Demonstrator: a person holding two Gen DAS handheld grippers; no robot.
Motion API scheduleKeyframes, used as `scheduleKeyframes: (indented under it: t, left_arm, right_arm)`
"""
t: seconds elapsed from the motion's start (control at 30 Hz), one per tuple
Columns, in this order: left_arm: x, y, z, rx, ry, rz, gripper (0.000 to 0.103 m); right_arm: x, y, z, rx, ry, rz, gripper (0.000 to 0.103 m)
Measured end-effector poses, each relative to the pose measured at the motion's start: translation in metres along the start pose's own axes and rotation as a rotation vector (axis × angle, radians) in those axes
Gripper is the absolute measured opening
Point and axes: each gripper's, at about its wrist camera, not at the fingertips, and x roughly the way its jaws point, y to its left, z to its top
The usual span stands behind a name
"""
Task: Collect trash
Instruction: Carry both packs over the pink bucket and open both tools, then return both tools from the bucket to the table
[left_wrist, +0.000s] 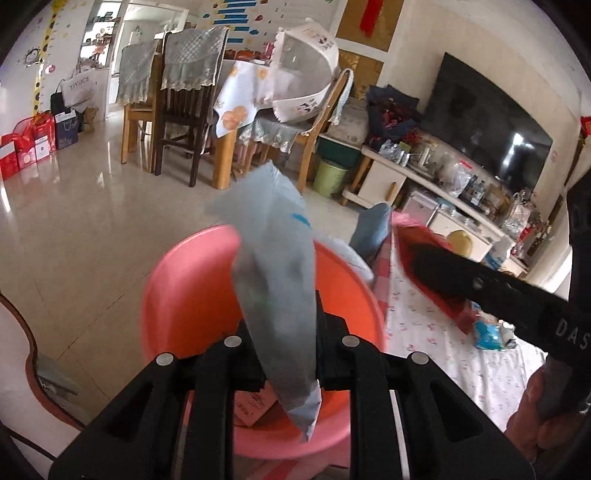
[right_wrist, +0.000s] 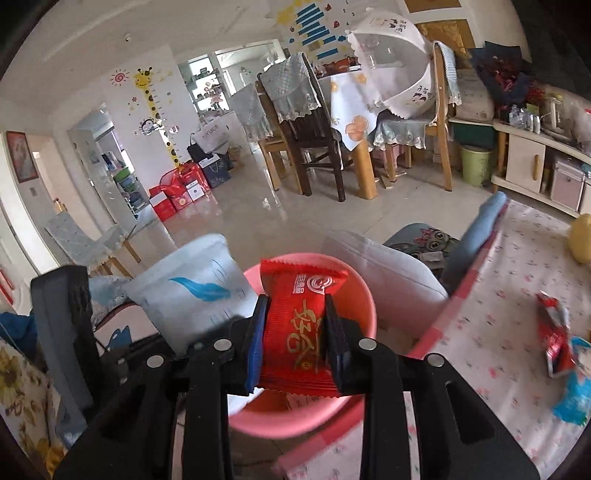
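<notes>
A tiled floor (right_wrist: 236, 221) runs back to a dining table (right_wrist: 354, 107) with chairs around it and a television (left_wrist: 484, 122) on a low cabinet. In front lies a surface under a flowered cloth (right_wrist: 491, 325), its near-left edge bordered in pink.

Just off that edge stands a pink basin (left_wrist: 192, 295), which the right wrist view shows as well (right_wrist: 362, 295). Some paper lies on its bottom, too blurred to identify.

A pale blue bag (left_wrist: 280, 280) with a blue feather mark rises upright over the basin, its lower end hanging past the pads. In the right wrist view the same bag (right_wrist: 195, 295) stands just left of the basin's rim.

A red wrapper (right_wrist: 303, 325) with gold lettering hangs over the basin's opening.

On the cloth, toward its right edge, lie more scraps: a red and white wrapper (right_wrist: 557, 336) touching a blue packet (right_wrist: 576, 395).

The left gripper (left_wrist: 284, 354) is pinched tight on the pale blue bag. The right gripper (right_wrist: 295, 332) has the red wrapper between its pads, both sides touching it, and appears from the left wrist view (left_wrist: 436, 273) as a black arm reaching in from the right, a hand (left_wrist: 546, 406) on its handle.
</notes>
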Motion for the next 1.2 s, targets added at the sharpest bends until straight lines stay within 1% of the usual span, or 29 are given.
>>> scheduleKeyframes:
  t: [0.03,0.1,0.13,0.17,0.23,0.27,0.4,0.43,0.47,0.53,0.57,0.63,0.7,0.83,0.9,1.03,1.2]
  left_arm:
    - [0.004,0.001,0.001,-0.002,0.009,0.002,0.022]
    - [0.011,0.003,-0.002,-0.009,0.03,-0.001,0.024]
    - [0.012,0.004,-0.003,-0.008,0.032,0.0,0.032]
    - [0.014,0.003,-0.004,-0.006,0.032,0.002,0.036]
    - [0.012,0.003,-0.005,0.001,0.025,0.011,0.064]
    - [0.009,0.001,-0.006,0.01,0.012,0.02,0.067]
    - [-0.005,-0.01,-0.008,0.059,-0.016,0.048,0.075]
    - [-0.008,-0.013,-0.008,0.07,-0.023,0.048,0.076]
    - [-0.016,-0.018,-0.01,0.088,-0.038,0.044,0.076]
    - [-0.026,-0.025,-0.013,0.107,-0.065,0.035,0.081]
    - [-0.036,-0.031,-0.016,0.125,-0.095,0.023,0.082]
    - [-0.047,-0.04,-0.017,0.161,-0.124,0.005,0.084]
    - [-0.061,-0.056,-0.02,0.232,-0.158,-0.018,0.086]
    - [-0.084,-0.085,-0.025,0.335,-0.224,-0.051,0.089]
    - [-0.089,-0.095,-0.028,0.36,-0.234,-0.047,0.09]
    - [-0.1,-0.114,-0.031,0.386,-0.24,-0.044,0.09]
    - [-0.103,-0.138,-0.04,0.42,-0.185,-0.038,0.09]
  right_arm:
    - [0.009,0.0,0.002,0.006,0.008,0.0,0.044]
    - [0.017,-0.004,0.002,0.028,0.006,-0.033,0.073]
    - [0.016,-0.008,0.001,0.046,-0.001,-0.033,0.076]
    - [0.014,-0.01,-0.001,0.059,-0.007,-0.028,0.078]
    - [0.006,-0.017,-0.007,0.077,-0.022,-0.048,0.091]
    - [0.0,-0.021,-0.011,0.082,-0.033,-0.075,0.092]
    - [-0.02,-0.037,-0.027,0.109,-0.039,-0.109,0.092]
    - [-0.027,-0.041,-0.031,0.117,-0.045,-0.122,0.093]
    - [-0.034,-0.045,-0.035,0.121,-0.049,-0.129,0.093]
    - [-0.049,-0.051,-0.043,0.126,-0.068,-0.141,0.094]
    - [-0.055,-0.052,-0.045,0.127,-0.076,-0.145,0.095]
    - [-0.072,-0.053,-0.052,0.119,-0.096,-0.164,0.096]
    - [-0.086,-0.05,-0.058,0.099,-0.111,-0.183,0.098]
    - [-0.116,-0.039,-0.065,0.025,-0.146,-0.252,0.098]
    - [-0.129,-0.037,-0.07,0.01,-0.159,-0.288,0.098]
    - [-0.151,-0.042,-0.079,0.012,-0.166,-0.319,0.098]
    - [-0.172,-0.055,-0.095,0.031,-0.179,-0.359,0.098]
